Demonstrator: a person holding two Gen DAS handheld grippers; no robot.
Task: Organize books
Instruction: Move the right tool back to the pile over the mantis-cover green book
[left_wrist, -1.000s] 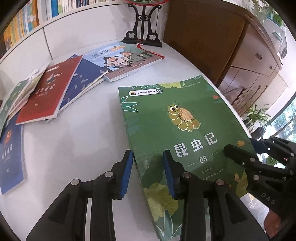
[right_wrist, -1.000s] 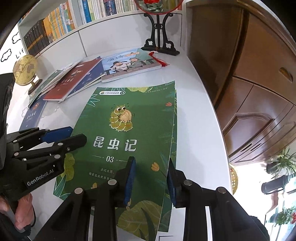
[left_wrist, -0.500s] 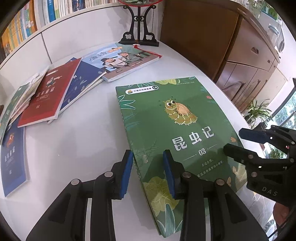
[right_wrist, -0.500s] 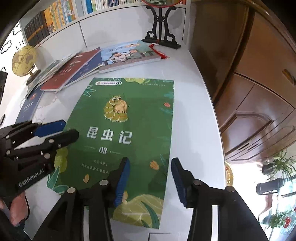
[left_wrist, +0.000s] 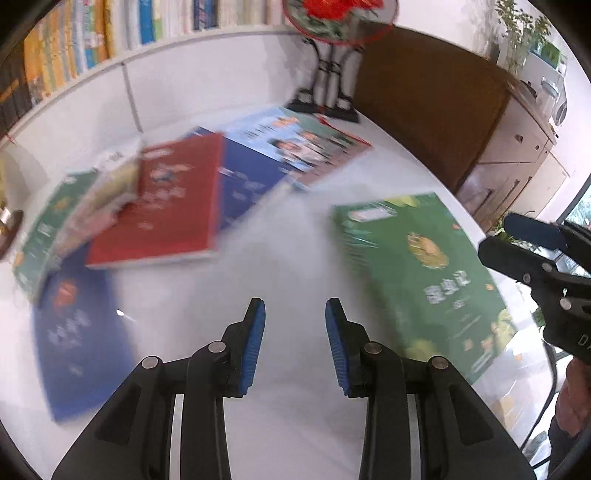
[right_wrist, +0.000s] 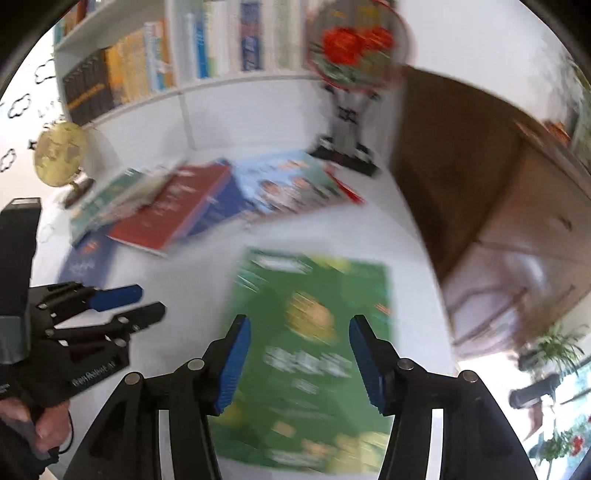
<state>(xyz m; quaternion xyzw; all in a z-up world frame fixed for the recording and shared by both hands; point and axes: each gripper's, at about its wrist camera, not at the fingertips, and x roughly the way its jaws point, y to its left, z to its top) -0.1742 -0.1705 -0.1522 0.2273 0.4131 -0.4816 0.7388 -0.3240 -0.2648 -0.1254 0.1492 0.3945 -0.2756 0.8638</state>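
Green book (right_wrist: 314, 354) flat on the white table (left_wrist: 288, 258), near its right edge beside the brown wooden cabinet (left_wrist: 443, 110), cover up, yellow insect picture blurred but recognisable. Right gripper (right_wrist: 299, 362) lifted above that book, jaws just been opening and now moderately wide, blue pads (right_wrist: 232, 365) clear of the cover, nothing between them; in the left wrist view seen at the right rim, off the table's right edge. Left gripper (left_wrist: 295, 343) over bare table to the left of the green book, jaws narrowly parted and empty, blue pads (left_wrist: 255, 343) facing each other across a small gap. Toward the table's far edge, a fanned row of overlapping books: a light blue picture book (left_wrist: 291, 144) nearest the far right corner, a dark blue book (left_wrist: 247, 181) under a red book (left_wrist: 166, 206), then greenish books (left_wrist: 48, 229) further left, titles too blurred to read. Another dark blue book (left_wrist: 77, 339) lying apart near the table's left edge. Black ornamental stand (left_wrist: 328, 88) with a round red-flowered fan at the far right corner, against the cabinet. Golden globe (right_wrist: 59, 155) at the far left corner. Shelf of upright books (right_wrist: 147, 70) behind the table's far edge. A hand (right_wrist: 33, 421) gripping the left gripper's handle at the lower left of the right wrist view.
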